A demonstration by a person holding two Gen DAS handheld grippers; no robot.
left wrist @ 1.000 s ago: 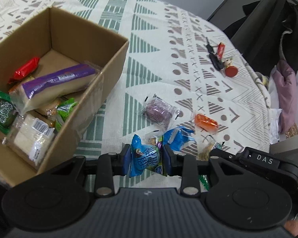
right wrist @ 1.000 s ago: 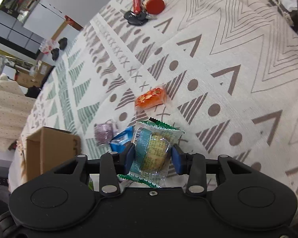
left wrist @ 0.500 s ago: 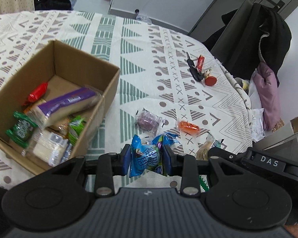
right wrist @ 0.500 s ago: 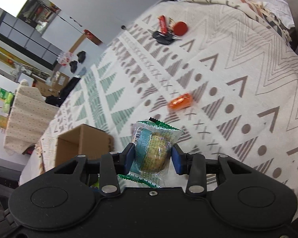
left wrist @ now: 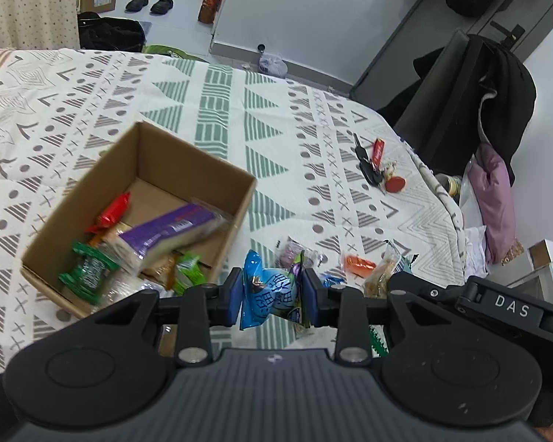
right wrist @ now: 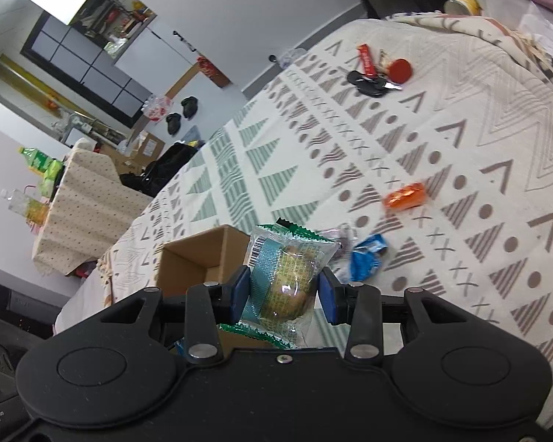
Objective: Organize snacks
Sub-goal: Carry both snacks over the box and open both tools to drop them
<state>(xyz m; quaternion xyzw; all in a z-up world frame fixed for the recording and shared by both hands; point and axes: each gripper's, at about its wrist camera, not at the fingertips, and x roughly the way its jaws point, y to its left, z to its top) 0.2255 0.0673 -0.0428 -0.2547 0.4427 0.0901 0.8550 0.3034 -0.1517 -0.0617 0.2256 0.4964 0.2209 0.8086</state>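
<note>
Crinkly film wrappers, light and slippery: left tool (left wrist: 272,299) clamps the blue snack (left wrist: 271,296) mid-body, right tool (right wrist: 283,293) clamps the soft green-edged cake pack (right wrist: 284,280) likewise.

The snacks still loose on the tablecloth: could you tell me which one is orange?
The small orange packet, lying apart from the blue wrapper and purple packet, nearer the keys.

left gripper (left wrist: 272,300) is held raised, jaws clamped on a blue snack packet (left wrist: 267,300); right gripper (right wrist: 282,294) is held raised too, jaws pinched on a clear-wrapped pastry (right wrist: 284,283).
</note>
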